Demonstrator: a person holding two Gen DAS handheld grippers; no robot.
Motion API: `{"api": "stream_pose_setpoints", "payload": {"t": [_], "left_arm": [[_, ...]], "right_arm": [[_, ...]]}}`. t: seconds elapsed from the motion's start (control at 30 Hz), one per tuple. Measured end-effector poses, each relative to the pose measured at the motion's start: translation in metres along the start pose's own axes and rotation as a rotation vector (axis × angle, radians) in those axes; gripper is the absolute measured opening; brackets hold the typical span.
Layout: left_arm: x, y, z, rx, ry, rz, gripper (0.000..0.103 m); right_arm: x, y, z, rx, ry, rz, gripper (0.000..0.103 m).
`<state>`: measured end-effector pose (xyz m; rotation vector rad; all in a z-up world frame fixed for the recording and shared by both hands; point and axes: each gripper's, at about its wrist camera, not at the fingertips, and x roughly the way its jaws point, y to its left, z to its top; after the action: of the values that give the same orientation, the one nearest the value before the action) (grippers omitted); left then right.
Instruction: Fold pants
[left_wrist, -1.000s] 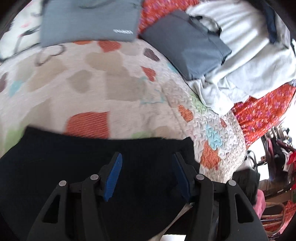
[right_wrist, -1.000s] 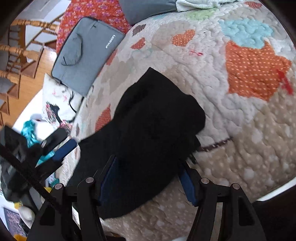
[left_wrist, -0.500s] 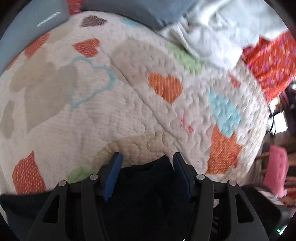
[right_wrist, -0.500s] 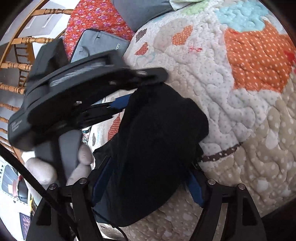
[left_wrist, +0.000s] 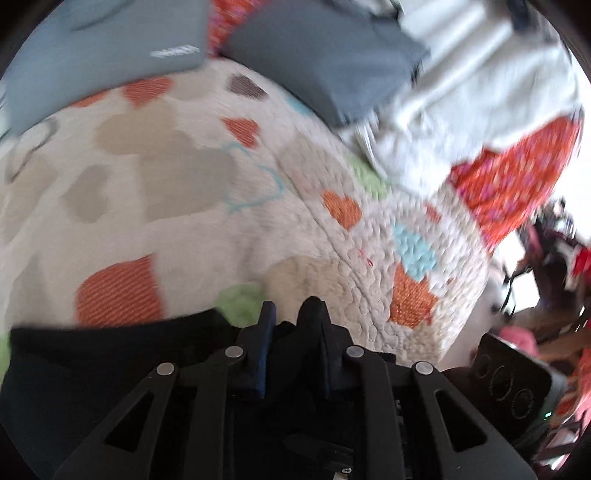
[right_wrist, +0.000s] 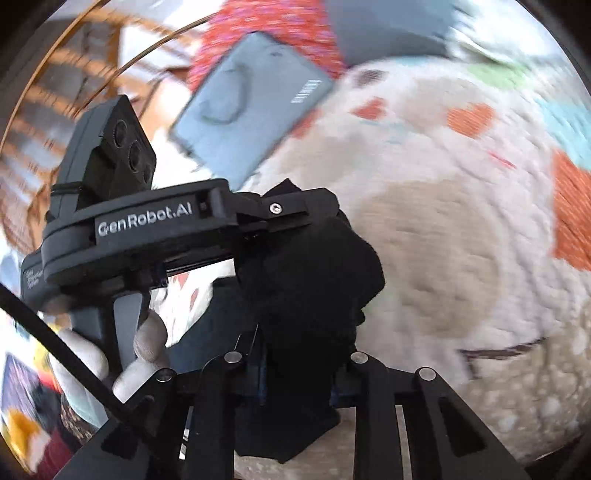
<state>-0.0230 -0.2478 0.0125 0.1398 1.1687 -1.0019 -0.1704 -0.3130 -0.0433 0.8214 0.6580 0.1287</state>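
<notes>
The black pants (left_wrist: 110, 362) lie on a heart-patterned quilt (left_wrist: 184, 206). In the left wrist view my left gripper (left_wrist: 290, 317) is shut on a bunched edge of the pants. In the right wrist view my right gripper (right_wrist: 299, 354) is shut on another bunch of the black pants (right_wrist: 314, 280), lifted off the quilt (right_wrist: 461, 258). The left gripper (right_wrist: 295, 210) shows there too, gripping the same fabric close above and left of my right fingers, held by a gloved hand (right_wrist: 144, 343).
A grey laptop sleeve (left_wrist: 110, 55) and a dark grey bag (left_wrist: 325, 51) lie at the far side of the bed, with white cloth (left_wrist: 480, 92) and red floral fabric (left_wrist: 517, 177) at the right. A wooden chair (right_wrist: 55, 110) stands beyond the bed's left edge.
Both grippers have closed on the pants. The left gripper came in beside the right one, and both now hold bunched black fabric lifted off the quilt.
</notes>
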Motion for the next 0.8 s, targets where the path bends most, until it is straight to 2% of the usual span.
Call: {"api": "stream_pose_setpoints", "payload": {"t": [0.1, 0.17, 0.23, 0.27, 0.3, 0.37, 0.47, 0.6, 0.7, 0.8], "left_arm": [[-0.041, 0.038, -0.020, -0.093, -0.075, -0.018, 0.020], [-0.053, 0.063, -0.032, -0.155, -0.108, -0.017, 0.021], [-0.068, 0.096, -0.053, -0.251, -0.154, -0.015, 0.027], [-0.074, 0.111, -0.062, -0.294, -0.175, -0.024, 0.030], [-0.083, 0.130, -0.076, -0.354, -0.201, -0.051, 0.036], [-0.096, 0.155, -0.096, -0.453, -0.253, -0.110, 0.042], [-0.128, 0.195, -0.136, -0.612, -0.374, -0.204, 0.048], [-0.158, 0.223, -0.171, -0.704, -0.474, -0.199, 0.051], [-0.167, 0.229, -0.184, -0.739, -0.508, -0.186, 0.051], [-0.162, 0.231, -0.192, -0.760, -0.499, -0.187, 0.051]], "right_arm": [[0.021, 0.029, -0.009, -0.075, 0.047, 0.034, 0.025], [0.037, 0.045, -0.017, -0.110, 0.090, 0.063, 0.027], [0.056, 0.062, -0.029, -0.155, 0.148, 0.076, 0.030], [0.065, 0.068, -0.033, -0.174, 0.172, 0.078, 0.045], [0.070, 0.073, -0.038, -0.188, 0.189, 0.084, 0.065], [0.077, 0.082, -0.049, -0.231, 0.229, 0.111, 0.071], [0.084, 0.094, -0.064, -0.311, 0.289, 0.129, 0.071], [0.082, 0.091, -0.078, -0.323, 0.347, 0.131, 0.071], [0.061, 0.094, -0.072, -0.301, 0.305, 0.131, 0.067], [0.043, 0.100, -0.051, -0.302, 0.238, 0.071, 0.061]]}}
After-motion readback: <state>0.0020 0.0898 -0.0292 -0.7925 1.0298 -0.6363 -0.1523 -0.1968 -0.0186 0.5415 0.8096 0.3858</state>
